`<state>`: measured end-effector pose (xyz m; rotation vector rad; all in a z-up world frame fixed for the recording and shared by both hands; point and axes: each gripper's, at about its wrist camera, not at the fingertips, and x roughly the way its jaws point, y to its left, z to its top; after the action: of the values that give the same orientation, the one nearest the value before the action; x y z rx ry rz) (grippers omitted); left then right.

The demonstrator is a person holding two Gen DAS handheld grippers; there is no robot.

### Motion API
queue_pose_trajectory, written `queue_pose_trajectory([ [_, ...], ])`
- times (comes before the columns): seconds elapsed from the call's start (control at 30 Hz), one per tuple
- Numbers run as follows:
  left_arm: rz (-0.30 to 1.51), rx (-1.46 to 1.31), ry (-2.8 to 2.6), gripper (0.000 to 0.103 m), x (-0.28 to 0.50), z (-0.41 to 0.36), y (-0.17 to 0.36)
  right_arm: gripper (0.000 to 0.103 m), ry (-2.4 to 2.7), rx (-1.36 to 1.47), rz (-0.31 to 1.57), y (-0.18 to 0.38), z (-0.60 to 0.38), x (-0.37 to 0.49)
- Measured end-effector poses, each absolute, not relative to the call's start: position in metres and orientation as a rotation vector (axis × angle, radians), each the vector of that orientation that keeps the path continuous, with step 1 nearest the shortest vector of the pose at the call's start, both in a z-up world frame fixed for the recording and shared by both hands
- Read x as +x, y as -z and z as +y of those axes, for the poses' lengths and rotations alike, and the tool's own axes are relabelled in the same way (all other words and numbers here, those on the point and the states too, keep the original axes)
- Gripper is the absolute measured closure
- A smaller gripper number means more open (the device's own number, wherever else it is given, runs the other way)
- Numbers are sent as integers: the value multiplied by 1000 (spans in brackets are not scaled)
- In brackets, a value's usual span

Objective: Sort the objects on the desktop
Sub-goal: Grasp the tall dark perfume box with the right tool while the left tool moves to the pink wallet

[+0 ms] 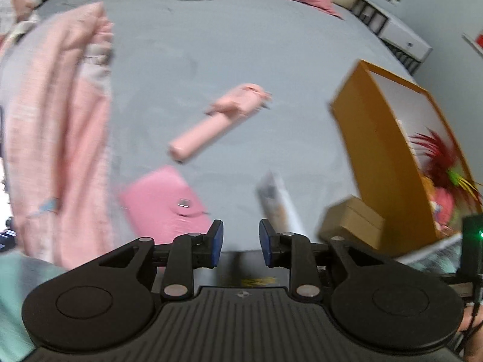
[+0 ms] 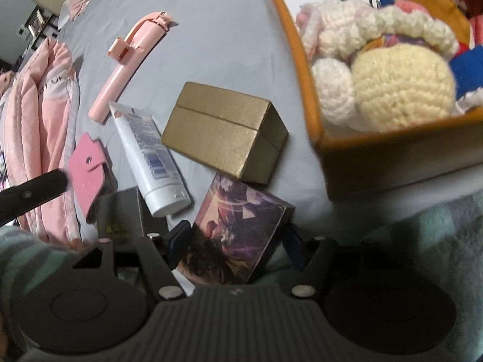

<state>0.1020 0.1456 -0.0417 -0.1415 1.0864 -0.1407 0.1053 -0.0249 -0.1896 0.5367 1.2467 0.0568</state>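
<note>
Everything lies on a grey-sheeted bed (image 2: 229, 39), and the sorting goes into the orange bin (image 2: 314, 111) at the right, already heaped with crocheted toys (image 2: 398, 87), so loose items sit near its wall within easy reach.

Going left to right in the right wrist view: a pink quilt (image 2: 45, 96) is bunched at the edge, out of the way. The pink card wallet (image 2: 87, 175) is beside it, apparently pinched by the left tongs (image 1: 241, 238), though the left wrist view shows those tongs partly open with nothing between the pads. Next come the pink selfie stick (image 2: 126, 69), the white tube (image 2: 151, 157) and the gold box (image 2: 223, 126), all lying flat, untouched.

The right tongs (image 2: 234, 247) stand spread wide around the purple picture box (image 2: 238, 229), pads not yet pressing: probably lining up a grasp to lift it into the bin.
</note>
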Motion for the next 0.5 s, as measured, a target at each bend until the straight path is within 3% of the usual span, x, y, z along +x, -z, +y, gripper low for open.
queue_pose_trajectory([
  [0.07, 1104, -139, 97, 67, 110, 159, 40, 37, -59, 528, 1235, 188, -23, 105],
  [0.1, 1116, -140, 69, 66, 115, 167, 41, 50, -53, 518, 1221, 185, -23, 103],
  [0.2, 1179, -160, 2, 56, 127, 183, 48, 67, -51, 468, 1170, 168, -16, 98],
  [0.5, 1204, -226, 36, 52, 127, 190, 57, 77, -135, 167, 1058, 125, 32, 91],
])
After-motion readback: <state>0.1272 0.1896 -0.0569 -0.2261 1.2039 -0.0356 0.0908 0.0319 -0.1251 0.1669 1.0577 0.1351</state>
